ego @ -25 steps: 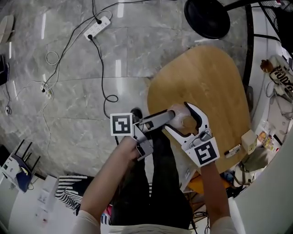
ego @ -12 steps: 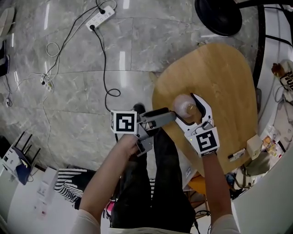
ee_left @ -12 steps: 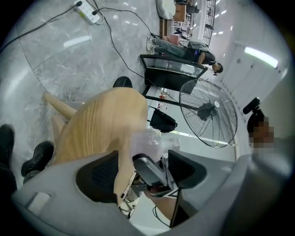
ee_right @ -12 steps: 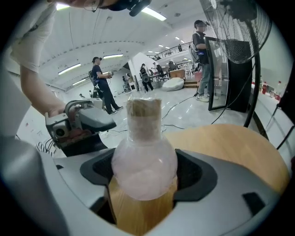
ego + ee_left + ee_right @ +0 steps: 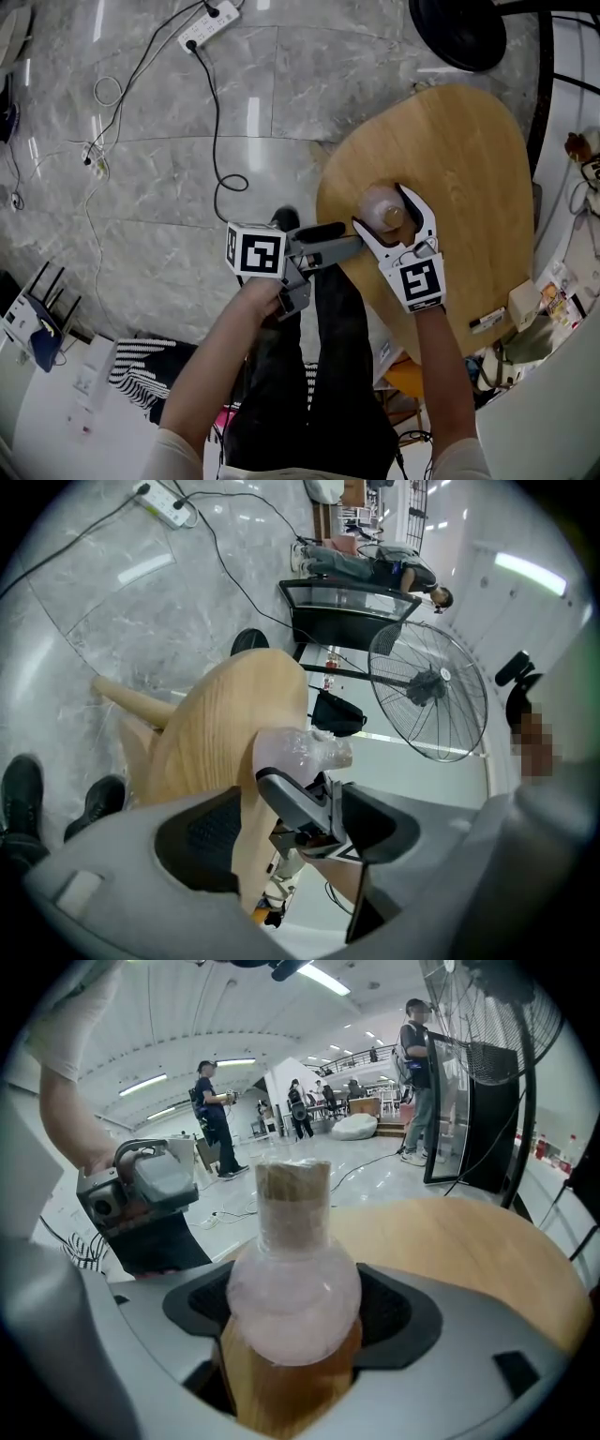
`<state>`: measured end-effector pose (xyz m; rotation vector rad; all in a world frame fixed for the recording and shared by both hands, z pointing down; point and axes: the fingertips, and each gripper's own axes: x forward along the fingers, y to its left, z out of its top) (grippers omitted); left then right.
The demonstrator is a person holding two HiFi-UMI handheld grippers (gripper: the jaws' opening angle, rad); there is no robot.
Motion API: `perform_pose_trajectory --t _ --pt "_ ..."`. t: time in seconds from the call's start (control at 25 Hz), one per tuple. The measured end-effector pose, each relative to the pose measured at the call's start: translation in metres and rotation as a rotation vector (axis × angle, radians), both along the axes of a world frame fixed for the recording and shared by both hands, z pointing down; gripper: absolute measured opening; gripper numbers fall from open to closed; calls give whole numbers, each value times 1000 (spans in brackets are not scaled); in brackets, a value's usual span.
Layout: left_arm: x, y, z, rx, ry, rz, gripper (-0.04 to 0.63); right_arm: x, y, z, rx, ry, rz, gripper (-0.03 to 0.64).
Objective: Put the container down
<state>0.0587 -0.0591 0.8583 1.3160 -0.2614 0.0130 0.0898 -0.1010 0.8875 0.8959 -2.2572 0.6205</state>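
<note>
At the edge of the counter (image 5: 469, 159), gripping the container (image 5: 382, 208) upright with the right tool (image 5: 380, 206). Holding the left tool (image 5: 347, 236) alongside, jaws apart, empty.

Wooden table (image 5: 450, 169) on marble floor (image 5: 141, 206)

One container, one table, two grippers.
A single container (image 5: 292, 1288) and one wooden table (image 5: 459, 169); the left gripper (image 5: 345, 241) and the right gripper (image 5: 384, 214), each with one marker cube (image 5: 255, 251); one power strip (image 5: 211, 21), one standing fan (image 5: 427, 691), two black shoes (image 5: 21, 789), at least three people (image 5: 214, 1119).
</note>
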Motion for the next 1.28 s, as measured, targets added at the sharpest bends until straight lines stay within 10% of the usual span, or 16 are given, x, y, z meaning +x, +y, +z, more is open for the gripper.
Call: perform_pose_trajectory --t 0.84,1.28 --pt "-8 6 -44 44 -6 15 325 3 1 -35 31 88 -32 391" --pt "-19 7 -173 299 -47 170 320 0 22 -177 45 10 102 283"
